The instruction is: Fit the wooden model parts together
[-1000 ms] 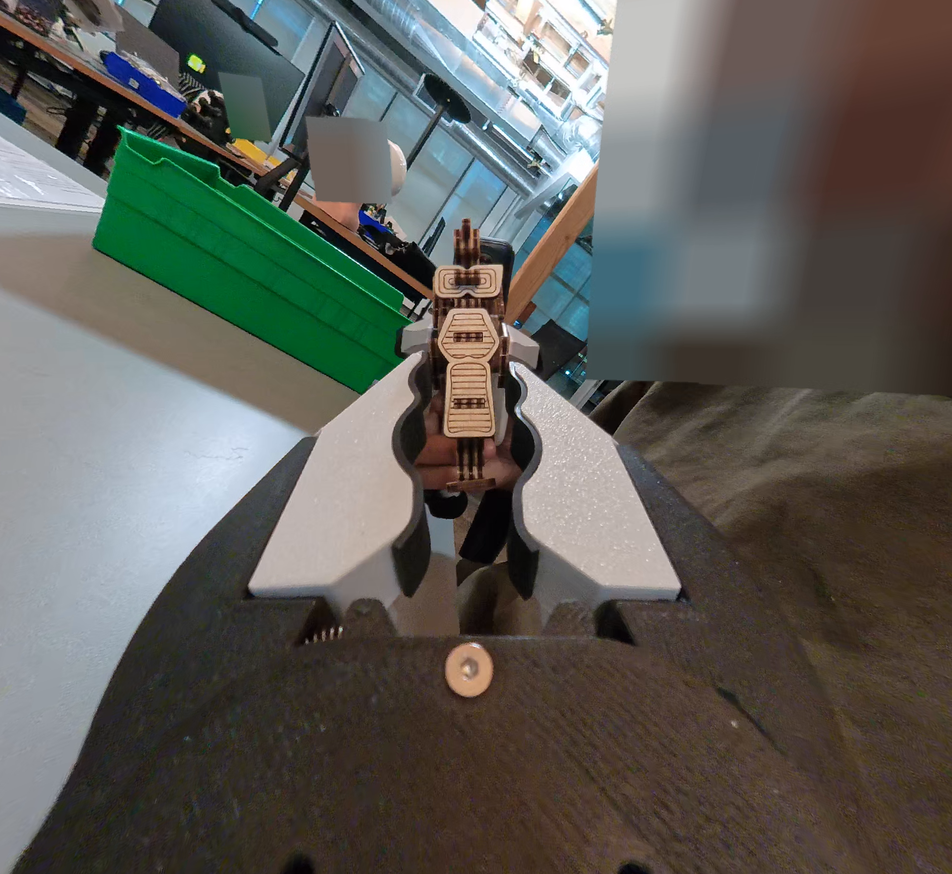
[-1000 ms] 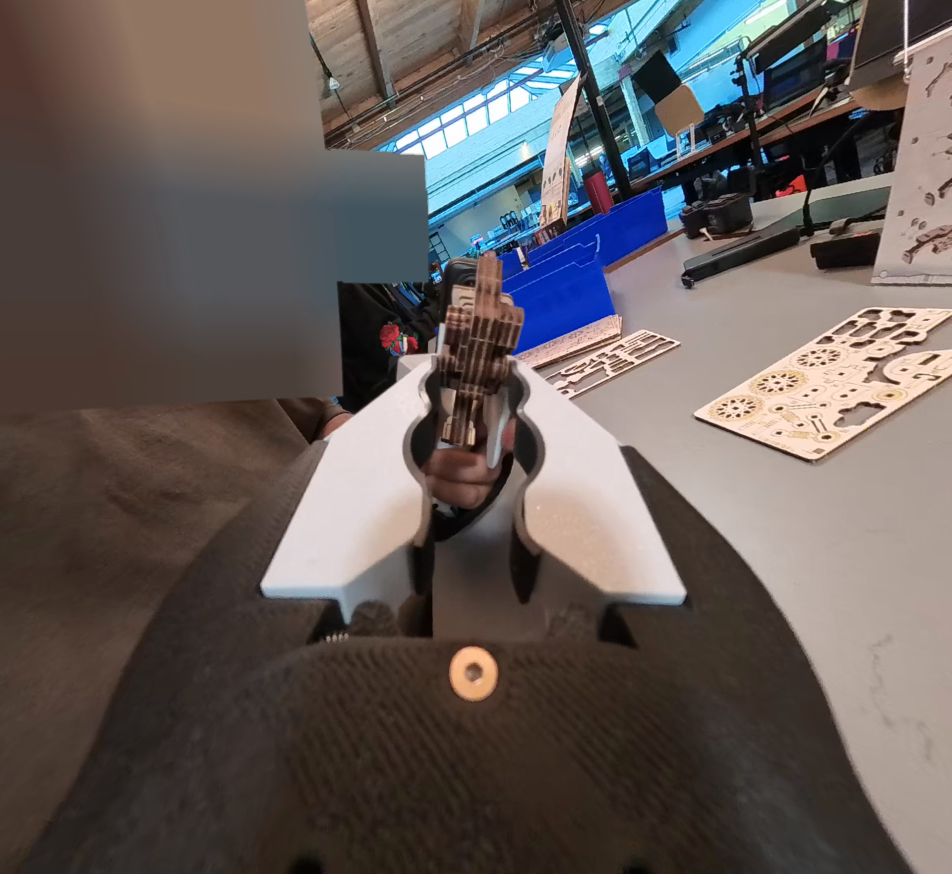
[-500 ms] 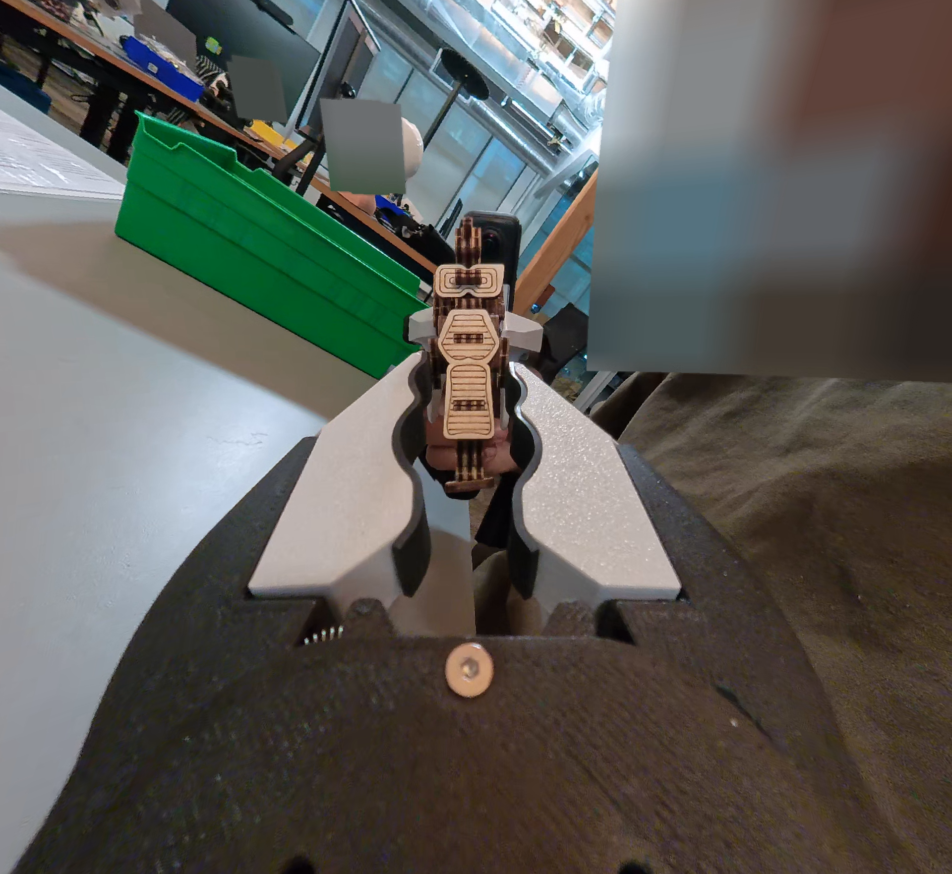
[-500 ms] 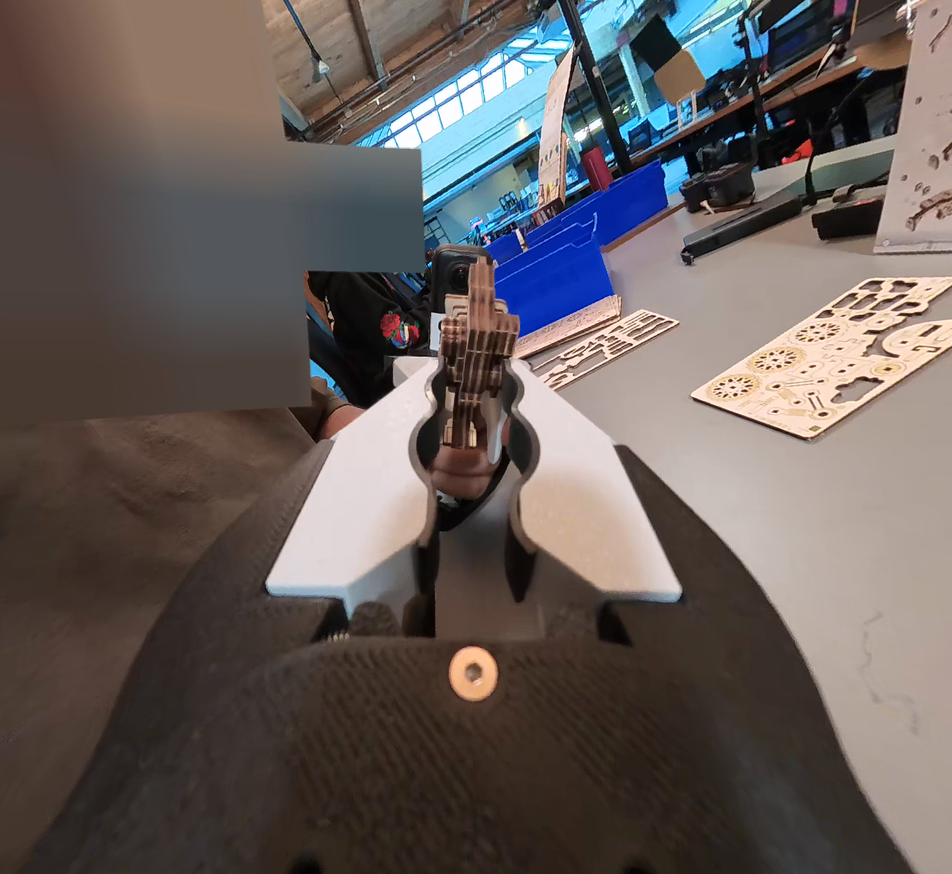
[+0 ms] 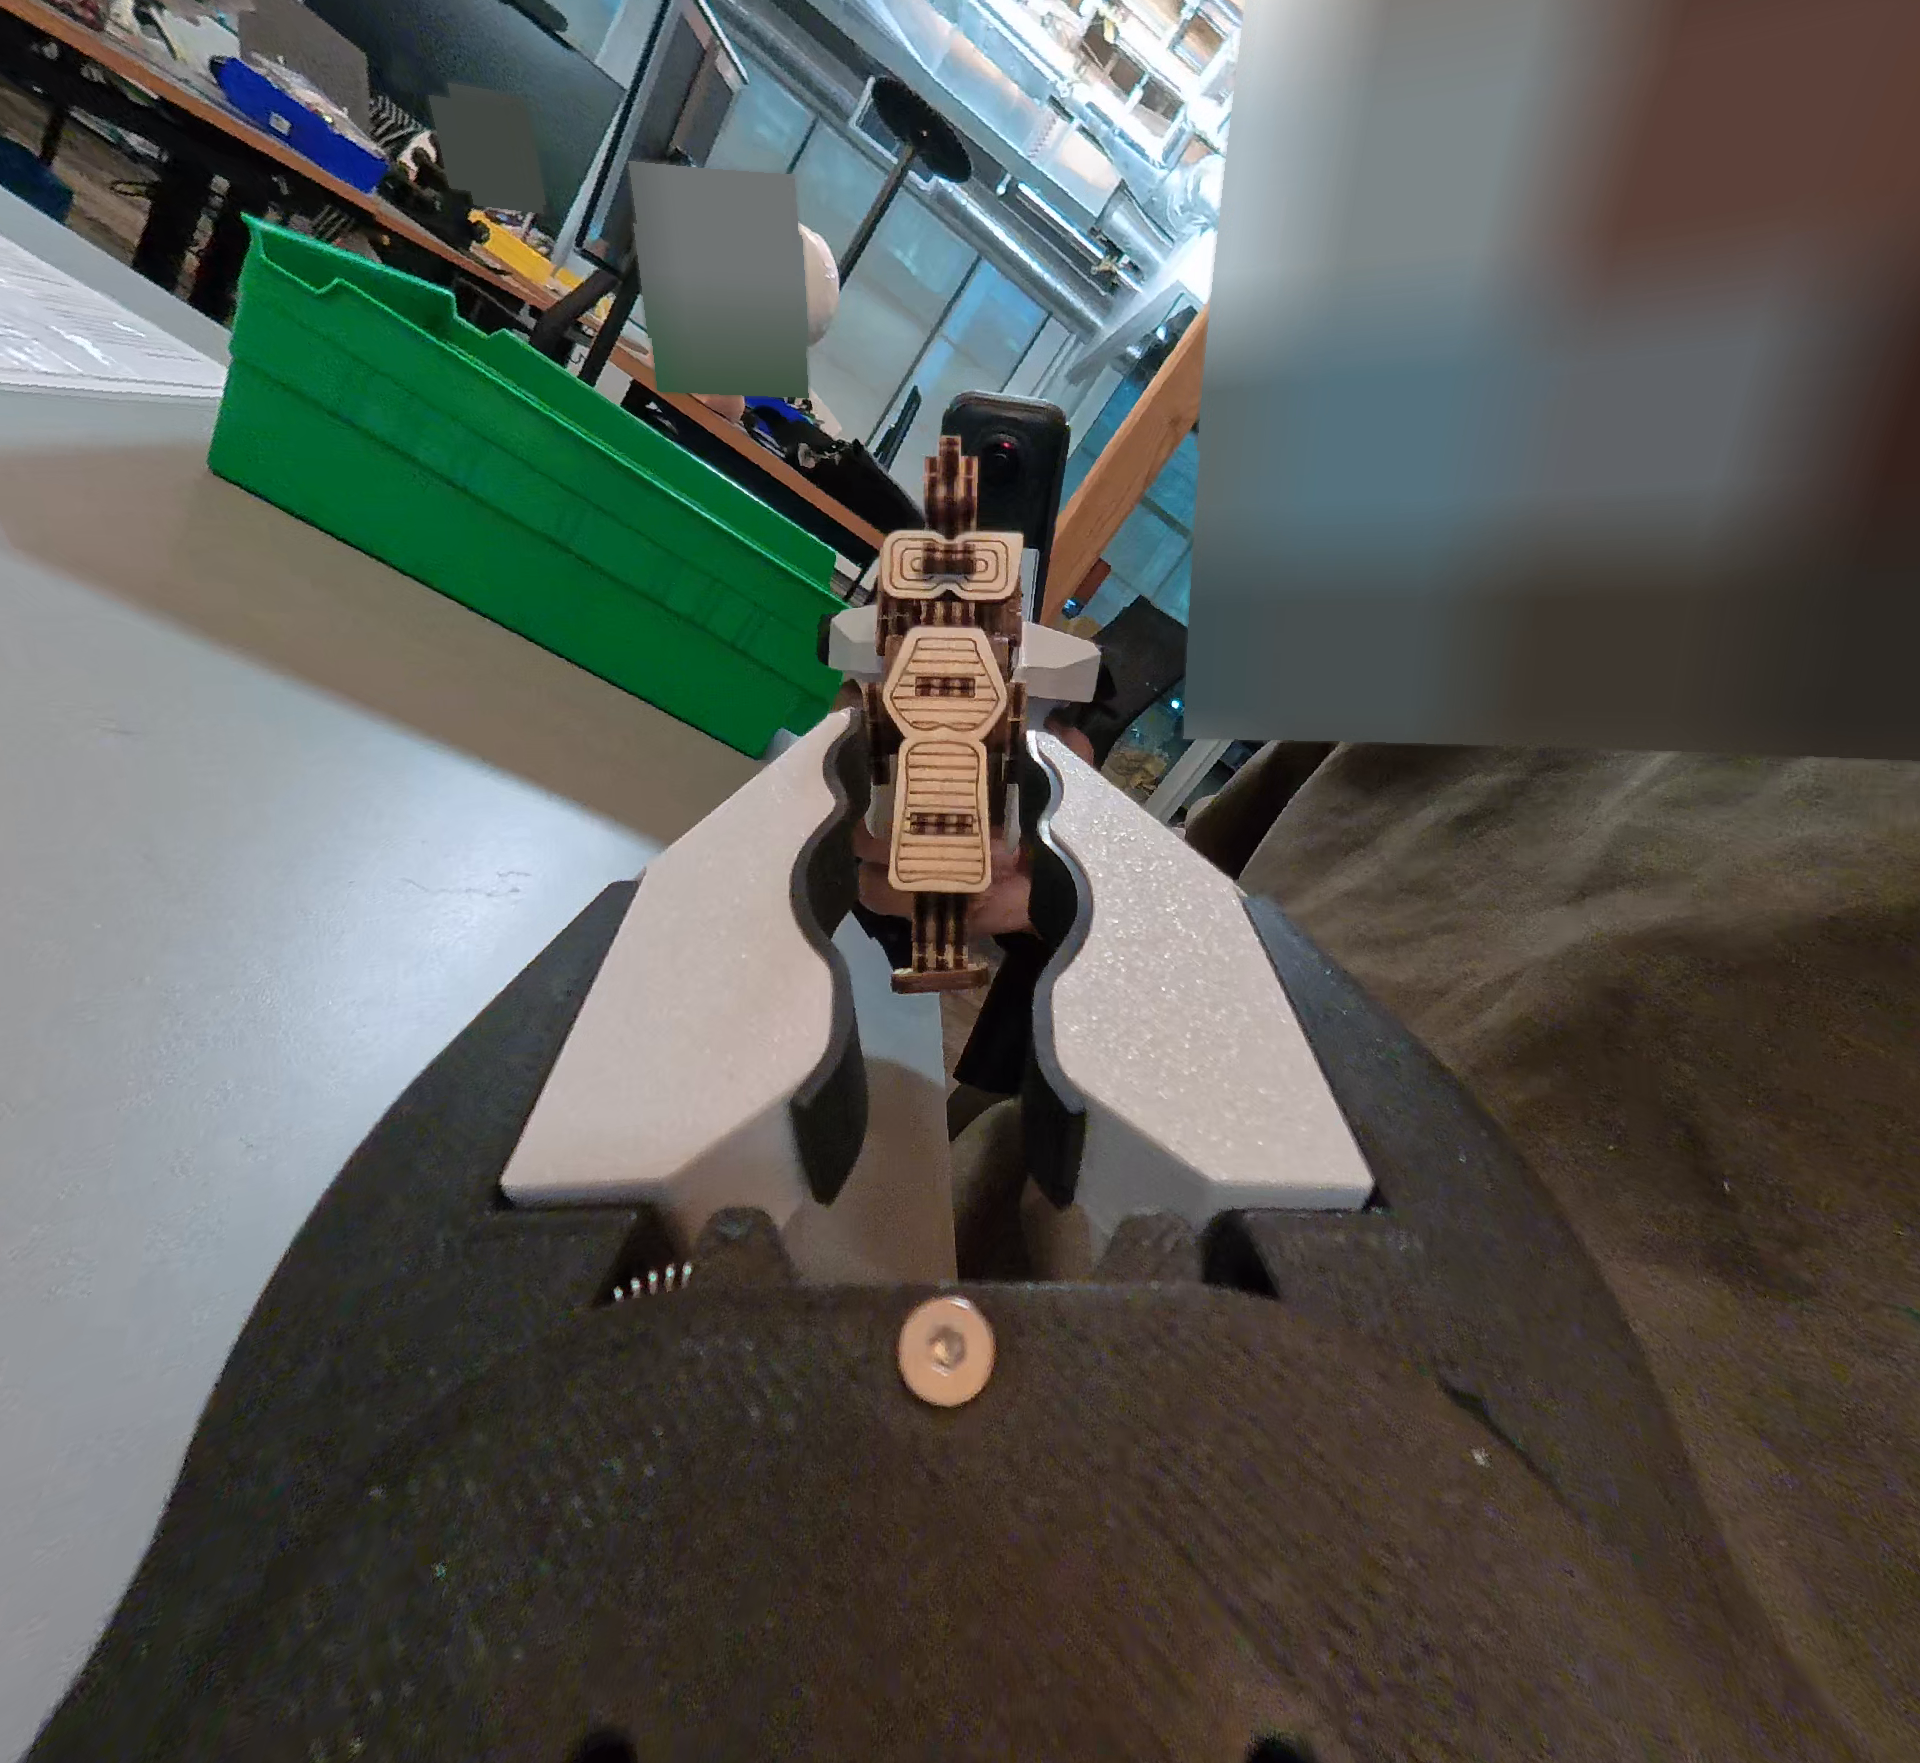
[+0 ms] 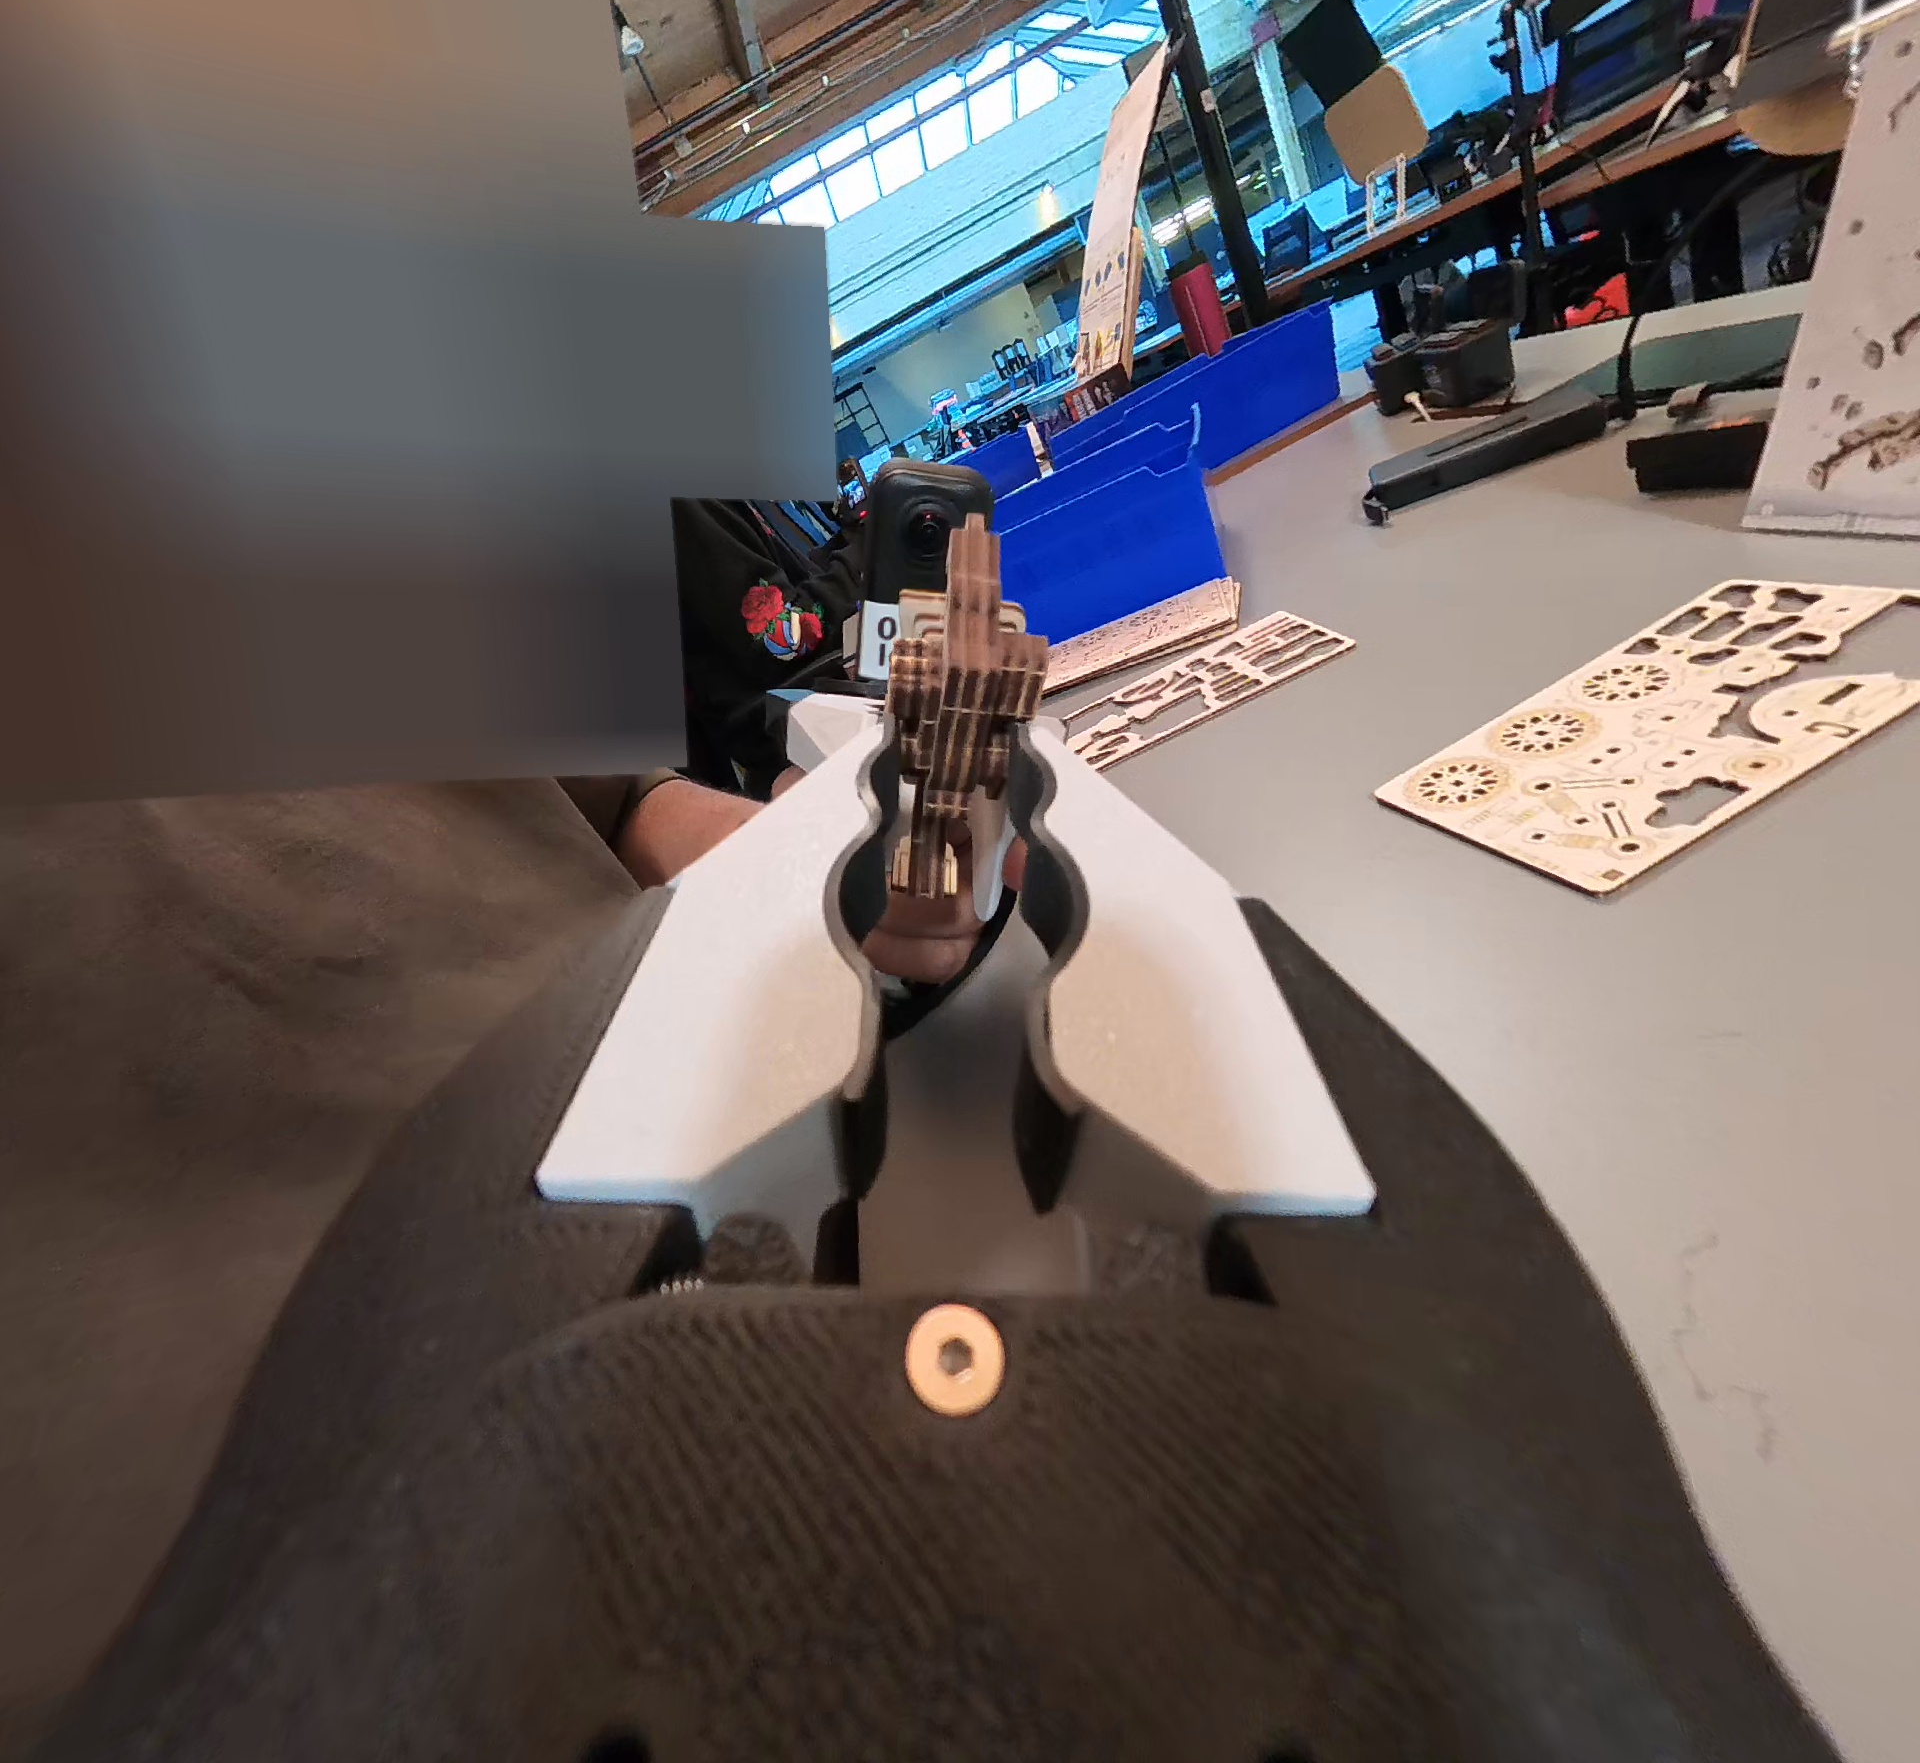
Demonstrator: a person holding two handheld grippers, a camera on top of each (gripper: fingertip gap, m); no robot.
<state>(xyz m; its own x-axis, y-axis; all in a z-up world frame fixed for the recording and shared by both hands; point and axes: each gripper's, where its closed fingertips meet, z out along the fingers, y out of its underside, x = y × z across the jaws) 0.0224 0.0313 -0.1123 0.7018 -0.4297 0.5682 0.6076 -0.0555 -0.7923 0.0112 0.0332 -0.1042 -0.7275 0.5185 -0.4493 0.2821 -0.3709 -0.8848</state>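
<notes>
A small layered wooden model (image 5: 940, 705) hangs in the air between my two grippers, which face each other. My left gripper (image 5: 940, 747) is shut on it from one side, and a pale engraved plate faces this camera. My right gripper (image 6: 956, 747) is shut on the same model (image 6: 961, 705) from the opposite side, where dark stacked layer edges show. Each gripper's grey fingertips and black camera (image 5: 1003, 466) show behind the model in the other's view. A hand shows below the model.
A green bin (image 5: 499, 487) stands on the grey table (image 5: 260, 882) to the left. Blue bins (image 6: 1122, 529) and flat wooden part sheets (image 6: 1662, 747) (image 6: 1205, 685) lie on the right. A person's olive garment (image 5: 1558, 1090) is close by. The tips of both grippers are at nearly the same place.
Both grippers have tilted and shifted slightly, and the model stays gripped between them. The left gripper's camera now shows more fully above the model in the right wrist view.
</notes>
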